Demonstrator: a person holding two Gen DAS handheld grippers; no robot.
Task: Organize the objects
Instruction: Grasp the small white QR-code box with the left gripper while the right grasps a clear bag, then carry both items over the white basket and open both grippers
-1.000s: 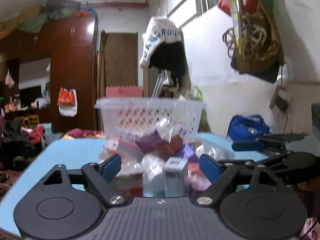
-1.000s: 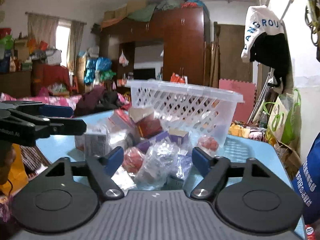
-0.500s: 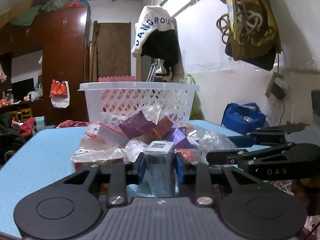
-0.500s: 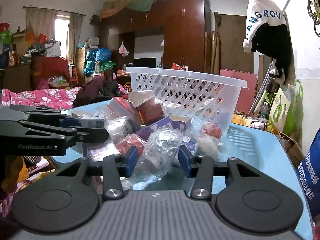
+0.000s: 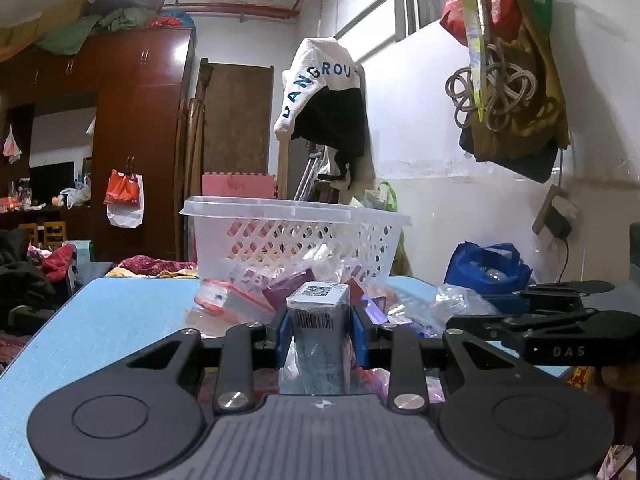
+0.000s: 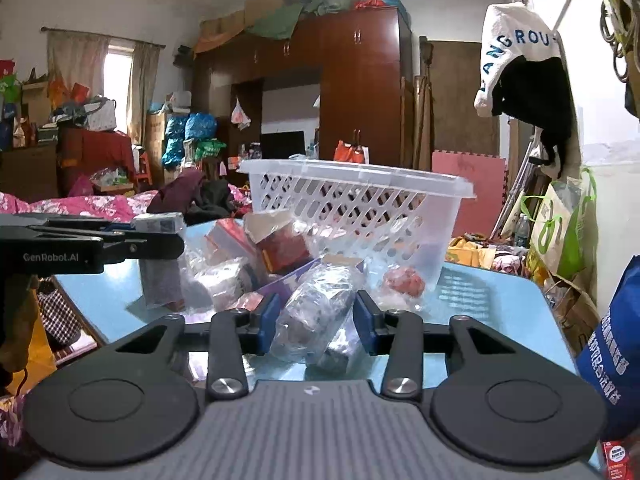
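Observation:
My left gripper is shut on a small grey box with a barcode, held upright above the pile. It also shows in the right wrist view, at far left. My right gripper is shut on a clear plastic-wrapped packet, lifted slightly off the blue table. A white lattice basket stands at the far side of the table, also in the right wrist view. A pile of boxes and packets lies in front of it.
The right gripper's arm crosses the right of the left wrist view. A blue bag sits beyond the table's right edge. A wall with hanging clothes is behind the basket. Bare table lies left of the pile.
Both grippers went from open around the pile to shut: the left closed on the grey box, the right on the clear packet. Both have since lifted their items a little.

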